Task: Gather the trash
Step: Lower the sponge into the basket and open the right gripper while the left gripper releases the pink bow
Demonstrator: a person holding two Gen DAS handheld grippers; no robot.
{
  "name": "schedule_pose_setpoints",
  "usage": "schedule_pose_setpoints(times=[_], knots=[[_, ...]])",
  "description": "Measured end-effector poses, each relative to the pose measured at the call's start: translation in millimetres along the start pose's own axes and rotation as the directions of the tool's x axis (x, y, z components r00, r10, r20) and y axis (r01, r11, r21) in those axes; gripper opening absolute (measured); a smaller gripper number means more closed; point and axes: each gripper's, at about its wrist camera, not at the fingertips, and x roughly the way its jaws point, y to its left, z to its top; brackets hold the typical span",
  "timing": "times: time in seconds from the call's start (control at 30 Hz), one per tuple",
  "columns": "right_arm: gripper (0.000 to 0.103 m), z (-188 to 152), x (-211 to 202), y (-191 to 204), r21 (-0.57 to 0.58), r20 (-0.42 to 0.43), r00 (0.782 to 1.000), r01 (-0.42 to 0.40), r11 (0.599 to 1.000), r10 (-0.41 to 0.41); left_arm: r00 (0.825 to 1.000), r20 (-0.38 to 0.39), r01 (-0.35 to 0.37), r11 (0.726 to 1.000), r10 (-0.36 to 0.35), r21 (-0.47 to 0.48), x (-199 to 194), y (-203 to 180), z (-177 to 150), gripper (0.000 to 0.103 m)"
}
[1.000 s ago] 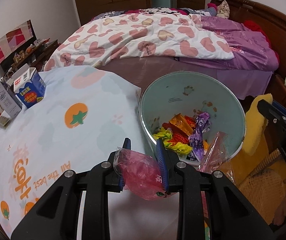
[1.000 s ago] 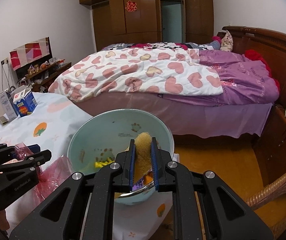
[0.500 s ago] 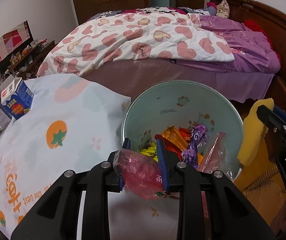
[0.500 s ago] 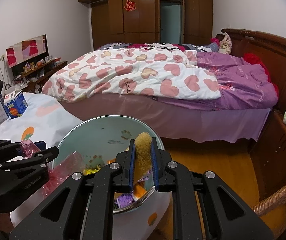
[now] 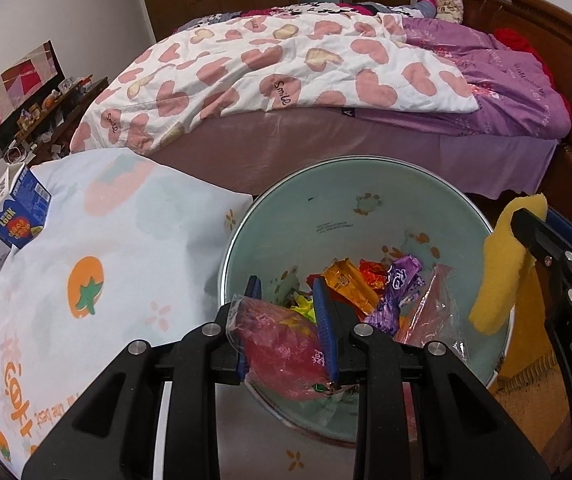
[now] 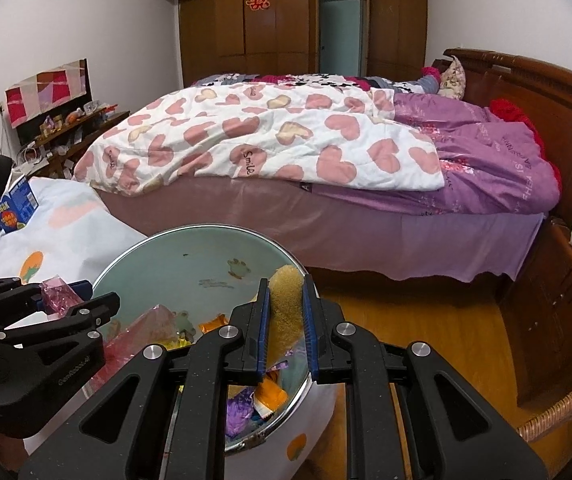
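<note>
A pale green trash bin [image 5: 326, 200] [image 6: 189, 256] stands beside the table, holding several bright candy wrappers [image 5: 366, 288]. My left gripper [image 5: 288, 312] is shut on a crumpled red plastic wrapper [image 5: 281, 352] and hangs over the bin's near rim. My right gripper [image 6: 284, 300] is shut on a yellow sponge [image 6: 284, 308] above the bin's right rim. In the left wrist view that sponge [image 5: 502, 264] shows at the right, over the bin's edge. The right wrist view has the left gripper [image 6: 65, 296] with its red wrapper [image 6: 55, 294] at the left.
A table under a white cloth printed with oranges [image 5: 85, 264] lies left of the bin, bearing a blue carton [image 5: 17, 216]. Behind is a bed with a heart quilt [image 6: 245, 144]. Wooden floor [image 6: 426, 336] and a wicker chair [image 6: 566, 408] are at the right.
Both grippers have moved forward and a little down over the bin, which now fills more of each view. Both grips are unchanged.
</note>
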Motion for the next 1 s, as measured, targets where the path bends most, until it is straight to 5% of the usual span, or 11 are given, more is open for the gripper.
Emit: schedule_pose_setpoints(times=[0.7, 0.9, 1.0], knots=[[0.020, -0.6, 30.6, 8.5, -0.043, -0.081, 0.997, -0.017, 0.999, 0.014, 0.999, -0.052, 0.001, 1.000, -0.002, -0.012, 25.2, -0.5, 0.4, 0.030], [0.032, 0.0, 31.8, 3.3, -0.010, -0.085, 0.996, -0.036, 0.999, 0.035, 0.999, -0.054, 0.000, 1.000, -0.001, -0.015, 26.1, -0.9, -0.5, 0.037], [0.034, 1.2, 28.7, -1.6, 0.017, -0.068, 0.997, -0.042, 0.999, 0.043, 0.999, -0.051, 0.000, 1.000, -0.001, -0.022, 25.2, -0.8, -0.5, 0.048]])
